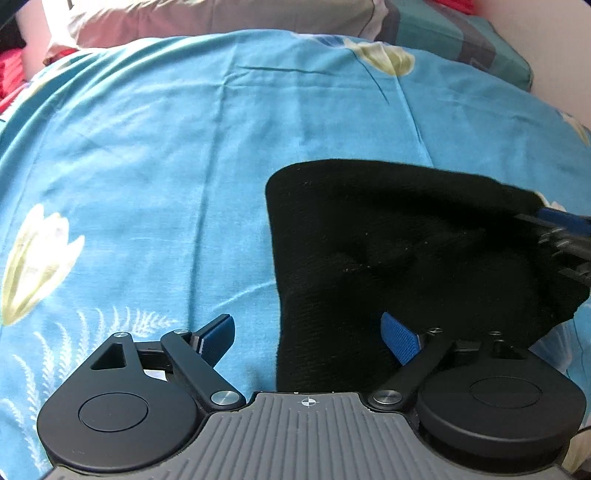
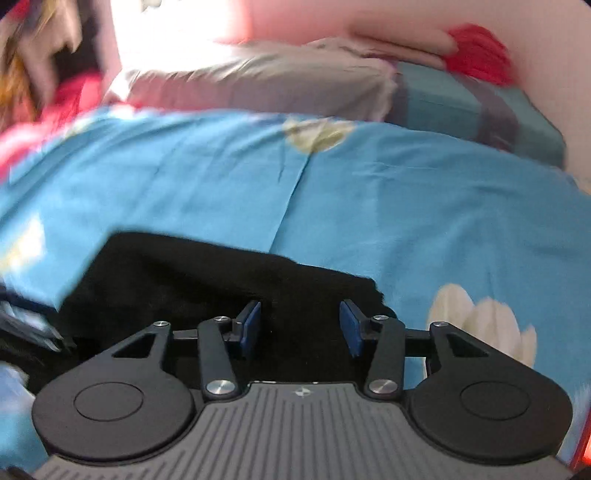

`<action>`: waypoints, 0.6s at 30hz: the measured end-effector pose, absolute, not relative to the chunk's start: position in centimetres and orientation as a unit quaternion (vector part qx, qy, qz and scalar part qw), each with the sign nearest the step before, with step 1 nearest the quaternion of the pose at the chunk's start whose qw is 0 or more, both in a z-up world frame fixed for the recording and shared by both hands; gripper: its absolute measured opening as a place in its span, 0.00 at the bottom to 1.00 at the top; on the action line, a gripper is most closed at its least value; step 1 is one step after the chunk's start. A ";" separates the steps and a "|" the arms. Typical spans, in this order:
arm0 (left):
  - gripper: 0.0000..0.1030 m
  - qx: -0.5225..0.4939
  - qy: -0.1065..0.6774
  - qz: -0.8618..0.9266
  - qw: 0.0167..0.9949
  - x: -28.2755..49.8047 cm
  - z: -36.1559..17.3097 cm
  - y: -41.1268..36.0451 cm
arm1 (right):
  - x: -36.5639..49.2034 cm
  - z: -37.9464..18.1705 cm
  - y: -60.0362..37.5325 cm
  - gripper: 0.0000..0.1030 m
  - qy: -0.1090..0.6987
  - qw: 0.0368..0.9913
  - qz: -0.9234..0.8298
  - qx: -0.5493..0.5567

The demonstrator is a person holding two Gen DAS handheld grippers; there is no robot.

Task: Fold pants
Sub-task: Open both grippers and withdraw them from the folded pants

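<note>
The black pants [image 1: 399, 254] lie folded in a compact bundle on the blue flowered bedsheet [image 1: 166, 155]. My left gripper [image 1: 308, 338] is open, its jaws wide apart over the bundle's near left edge, one blue pad over the sheet, the other over the cloth. My right gripper [image 2: 300, 328] is open and empty, jaws apart just above the pants [image 2: 192, 284]; the right wrist view is motion-blurred. The right gripper also shows in the left wrist view [image 1: 561, 229] at the bundle's right edge.
Pillows [image 1: 207, 18] and a teal folded blanket [image 1: 461, 37] lie at the bed's far end. Red cloth [image 2: 476, 48] sits near the wall. The sheet [image 2: 424, 206] stretches beyond and beside the pants.
</note>
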State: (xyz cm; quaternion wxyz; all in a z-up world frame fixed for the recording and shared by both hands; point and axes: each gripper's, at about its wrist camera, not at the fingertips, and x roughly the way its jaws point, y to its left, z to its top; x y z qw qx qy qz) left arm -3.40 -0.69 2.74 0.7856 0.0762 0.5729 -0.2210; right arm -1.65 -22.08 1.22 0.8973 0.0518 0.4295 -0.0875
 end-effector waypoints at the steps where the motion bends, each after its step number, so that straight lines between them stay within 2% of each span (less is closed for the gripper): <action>1: 1.00 0.078 0.571 -0.220 0.787 -3.4 2.8 -0.6 | -2.3 1.7 -21.7 0.59 0.423 0.899 -0.101 0.047; 3: 1.00 0.078 0.572 -0.217 0.787 -3.5 2.8 -0.5 | -3.3 1.3 -21.0 0.65 0.433 0.895 -0.103 0.036; 5: 1.00 0.075 0.573 -0.213 0.788 -3.8 3.1 -0.3 | -4.4 0.5 -21.4 0.65 0.456 0.883 -0.097 0.049; 9: 1.00 0.079 0.571 -0.205 0.791 -4.6 4.0 0.1 | -8.1 0.0 -22.5 0.74 0.464 0.872 -0.132 0.084; 14: 1.00 0.101 0.567 -0.190 0.795 -6.1 5.6 0.5 | -11.5 -0.9 -22.7 0.73 0.512 0.837 -0.175 0.084; 18: 1.00 0.112 0.567 -0.178 0.797 -7.7 6.7 1.1 | -13.2 -0.4 -21.7 0.75 0.510 0.838 -0.162 0.108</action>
